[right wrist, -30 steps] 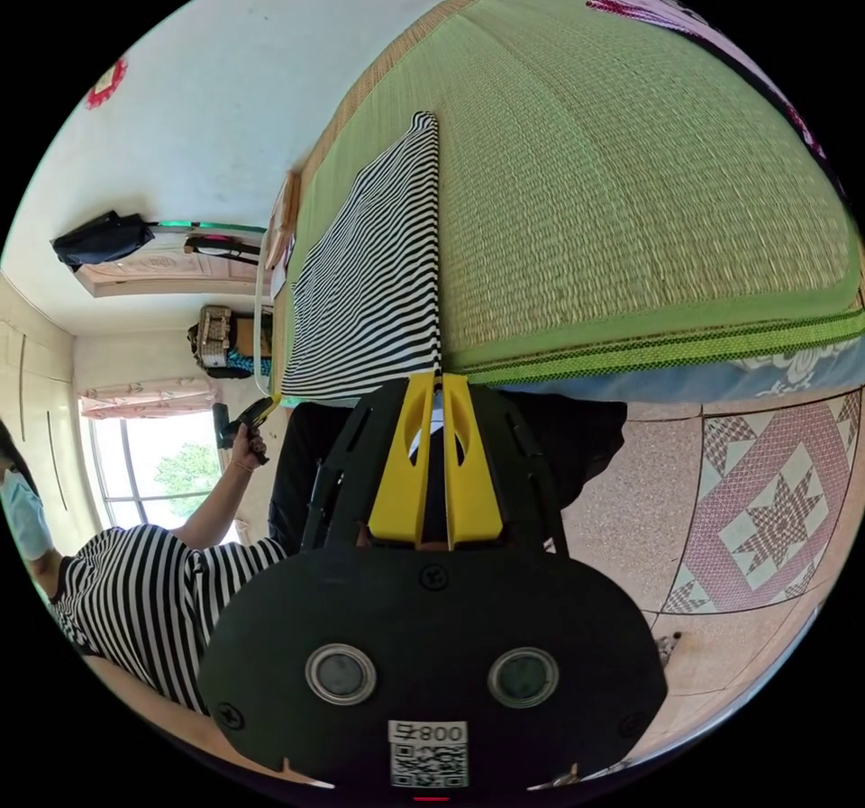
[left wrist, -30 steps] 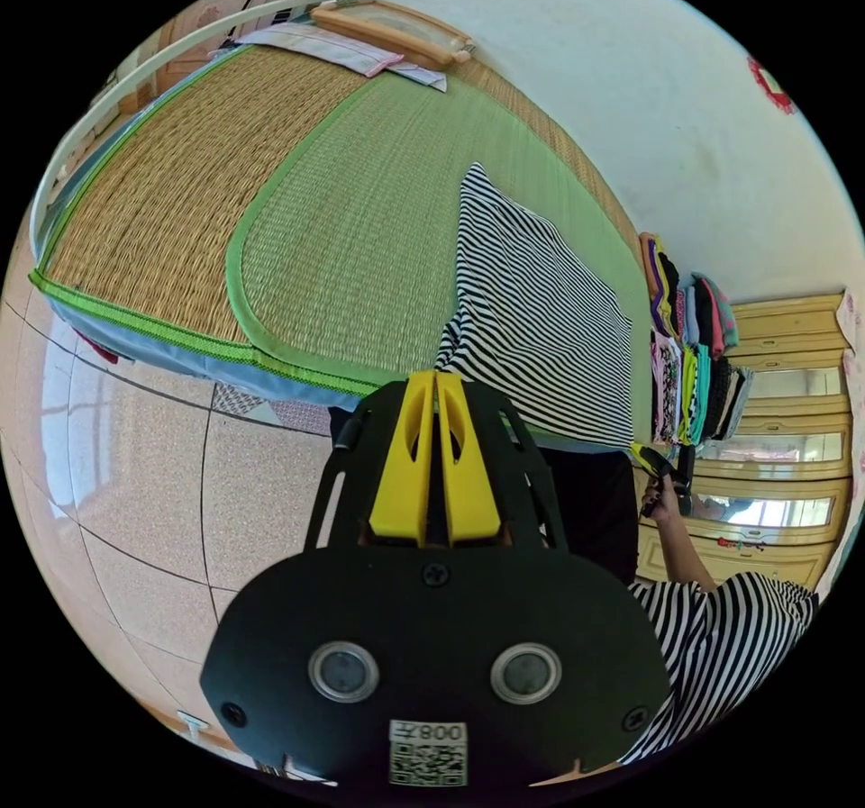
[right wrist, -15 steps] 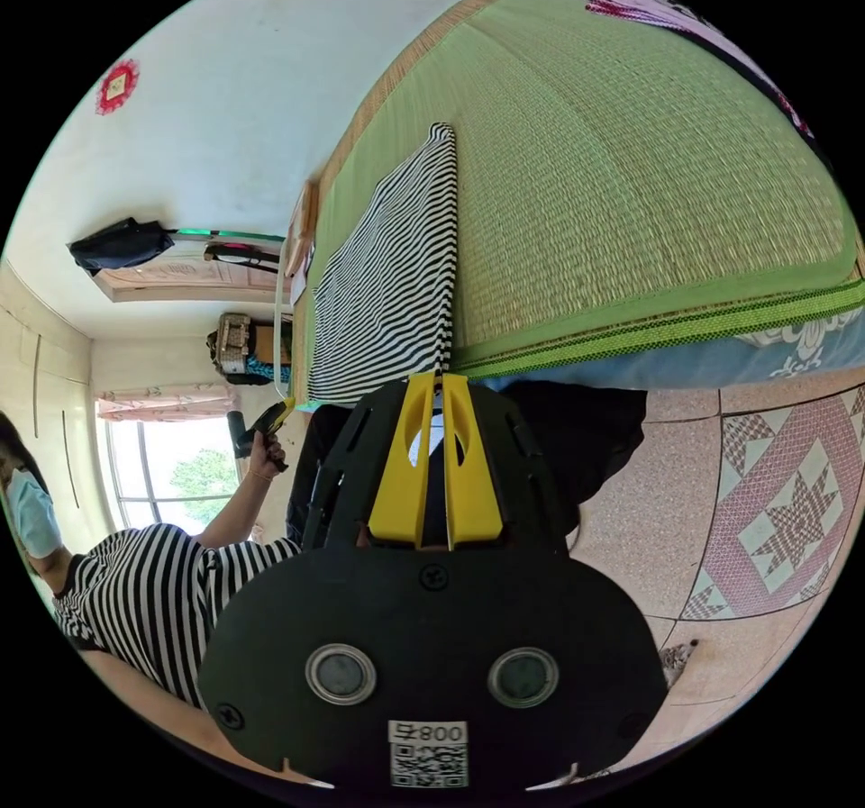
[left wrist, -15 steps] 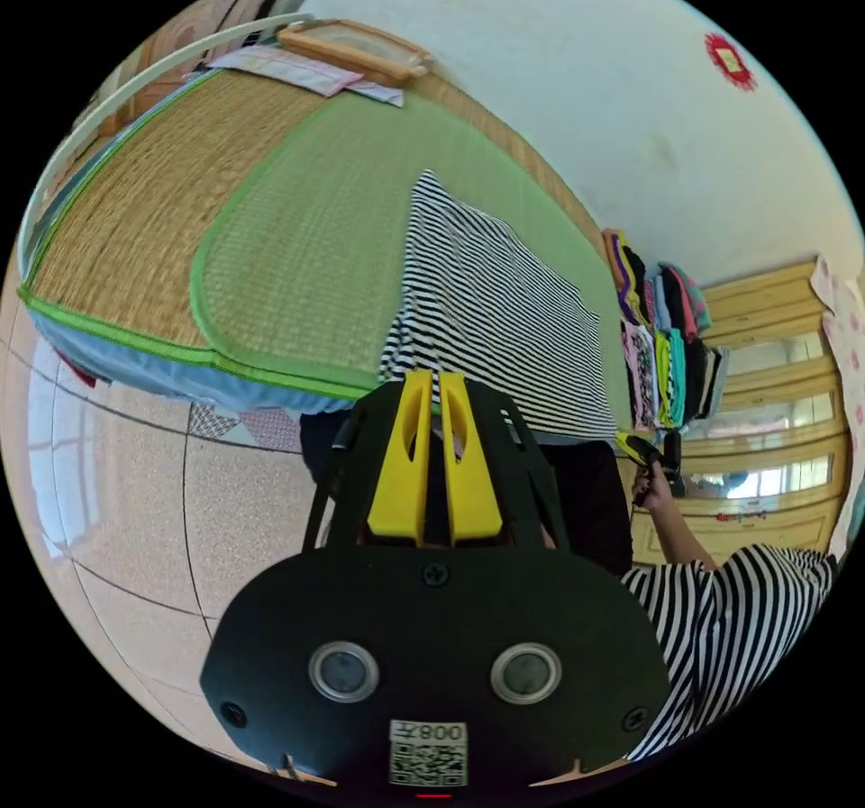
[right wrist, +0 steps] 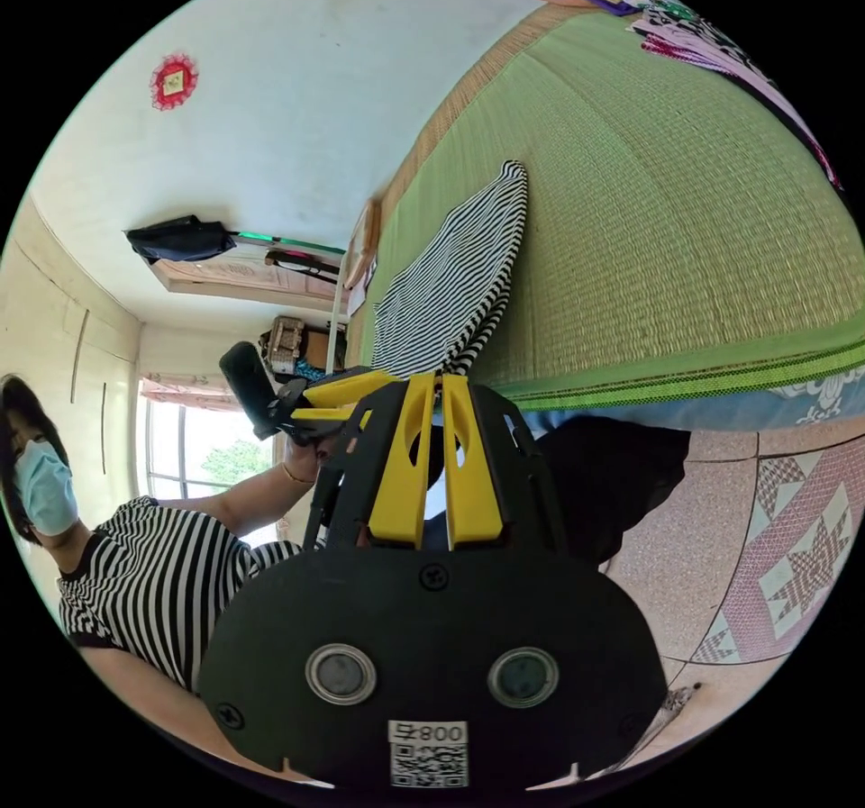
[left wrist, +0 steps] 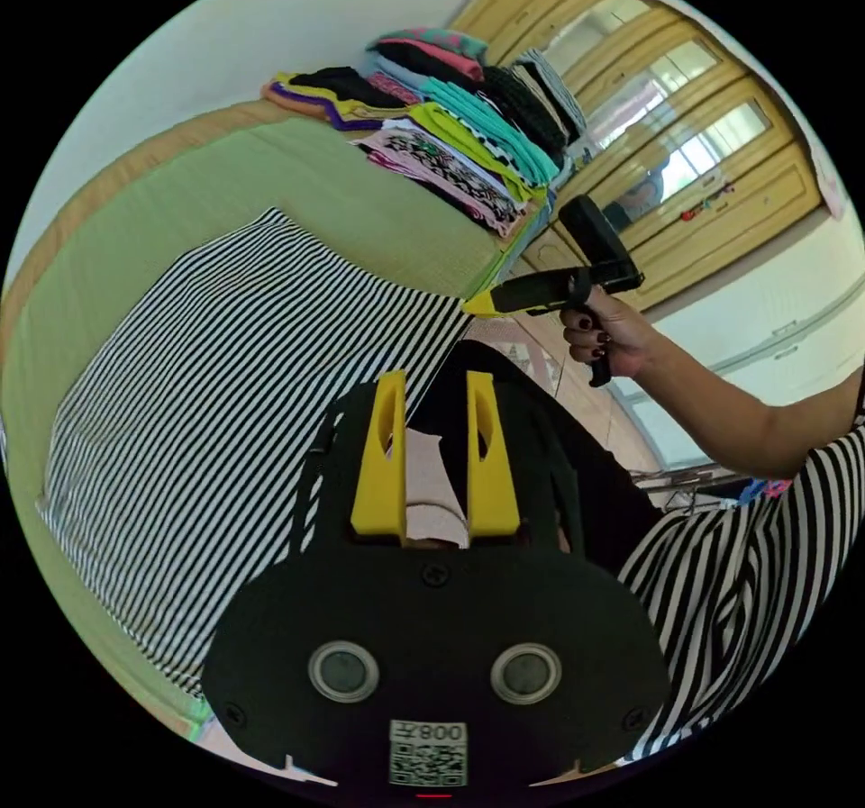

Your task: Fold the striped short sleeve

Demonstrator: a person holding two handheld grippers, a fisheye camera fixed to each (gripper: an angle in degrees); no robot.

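In the left gripper view the left gripper [left wrist: 432,403] is hanging with its yellow jaws parted and nothing between them, just off the near hem of the striped short sleeve [left wrist: 207,412]. The right gripper [left wrist: 494,302] is showing here too, held in a hand [left wrist: 613,340], its yellow tip touching the shirt's near corner at the edge of the bed.

In the right gripper view the right gripper [right wrist: 432,394] is keeping its jaws drawn close together, and a corner of the striped short sleeve [right wrist: 455,290] is running down to their tips; whether both jaws are really pinching the cloth I cannot tell. The left gripper [right wrist: 347,394] is hovering just beside it, yellow jaws apart.

The shirt is lying flat on the green woven mat [right wrist: 685,213], its long axis running from the bed's near edge toward the wall, the far end narrowing to a rounded tip. A stack of folded clothes [left wrist: 450,137] is sitting on the mat well apart from it. The person's striped sleeve [left wrist: 748,574] is filling the side of the left gripper view.
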